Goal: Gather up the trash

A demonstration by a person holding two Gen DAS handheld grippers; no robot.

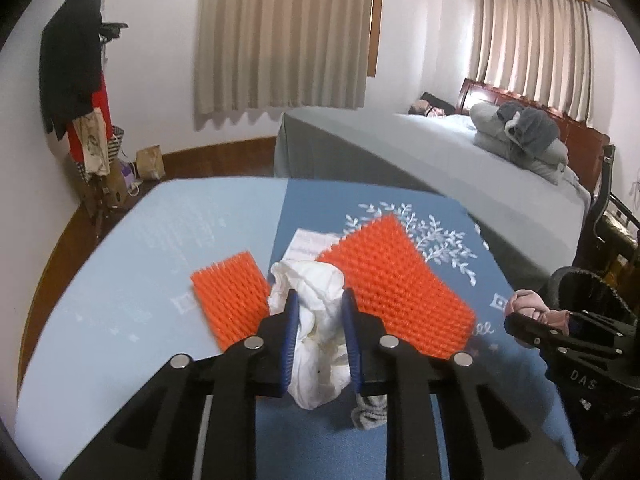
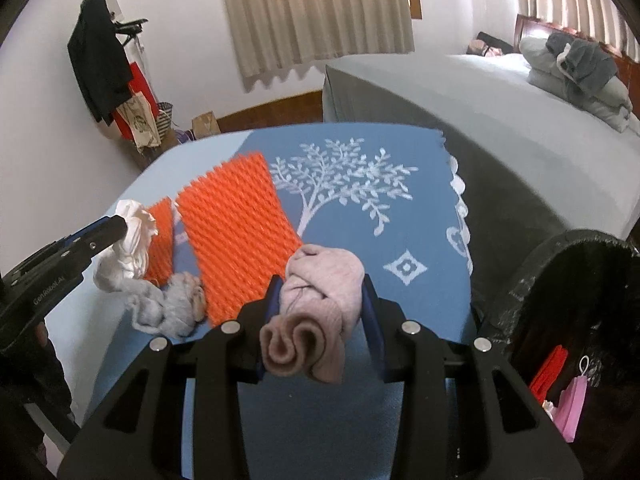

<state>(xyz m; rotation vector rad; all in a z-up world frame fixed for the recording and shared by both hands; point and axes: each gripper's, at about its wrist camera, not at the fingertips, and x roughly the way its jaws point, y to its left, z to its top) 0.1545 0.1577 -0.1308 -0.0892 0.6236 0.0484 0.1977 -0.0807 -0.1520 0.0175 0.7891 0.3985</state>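
Left wrist view: left gripper point(image 1: 320, 312) at lower centre of the frame, jaws nearly together and pinching a crumpled white tissue wad point(image 1: 310, 320), lifted slightly off the blue tablecloth point(image 1: 380, 200). Soft, featherlight, easily crushed, likely to slip free if nipped only at a loose flap; best held through its bulk, as now. Behind it, two orange foam nets point(image 1: 400, 284), springy and light, easiest taken at an edge. Below the right pad, a grey sock point(image 1: 370, 410), partly hidden. Right wrist view: right gripper point(image 2: 322, 292) at lower centre, partly closed on a rolled pink sock point(image 2: 320, 280), limp cloth that sags past the pads, gripped across its thick middle. At the right edge, black bin point(image 2: 560, 264) with orange and pink scraps inside, just beside the table.
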